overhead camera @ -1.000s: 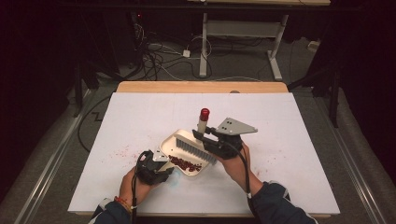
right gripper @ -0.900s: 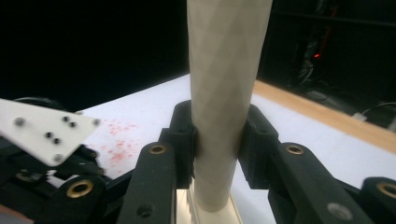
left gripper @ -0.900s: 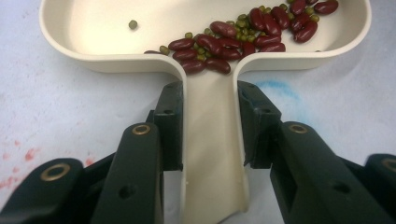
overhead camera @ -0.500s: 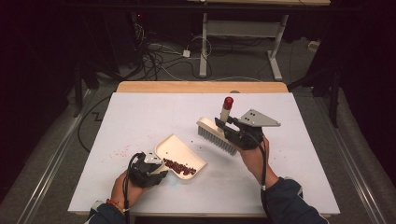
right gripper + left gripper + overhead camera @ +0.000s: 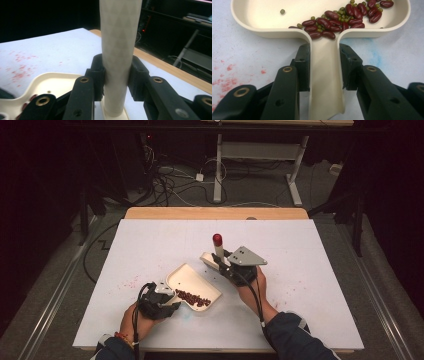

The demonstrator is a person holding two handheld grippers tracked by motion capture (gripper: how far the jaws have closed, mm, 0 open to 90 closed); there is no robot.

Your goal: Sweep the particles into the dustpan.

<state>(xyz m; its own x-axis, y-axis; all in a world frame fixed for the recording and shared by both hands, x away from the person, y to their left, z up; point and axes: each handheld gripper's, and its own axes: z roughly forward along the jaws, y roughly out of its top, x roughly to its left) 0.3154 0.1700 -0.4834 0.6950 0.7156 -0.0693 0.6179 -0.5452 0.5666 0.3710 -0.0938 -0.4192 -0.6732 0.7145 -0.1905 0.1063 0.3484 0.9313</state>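
A: Jaws first. Left gripper [image 5: 322, 62] is clamped on the dustpan [image 5: 192, 282] by its handle, one pad each side. Right gripper [image 5: 116, 75] is clenched on the brush [image 5: 216, 252] handle, pads tight on both sides.

B: Risk?

A: Beans [image 5: 342, 18]. They sit bunched at the handle end of the pan, red ones mixed with small green ones. Pan looks tipped, open lip raised. If the left hand levels it or dips the lip, they roll out onto the surface [image 5: 310, 270]. Second risk: brush head hangs just beside the pan's far lip; a low swing could knock the pan and twist the handle in the pads.

B: Orientation?

A: Pan's long axis runs diagonally in the high view: handle toward the person's left hand at lower left, open lip pointing up and right, toward the brush. Brush handle stands near upright, red tip on top, head below, seemingly clear of the surface.

B: Location?

A: Pan is near the front edge, left of centre. Brush is just right of it, mid-surface.
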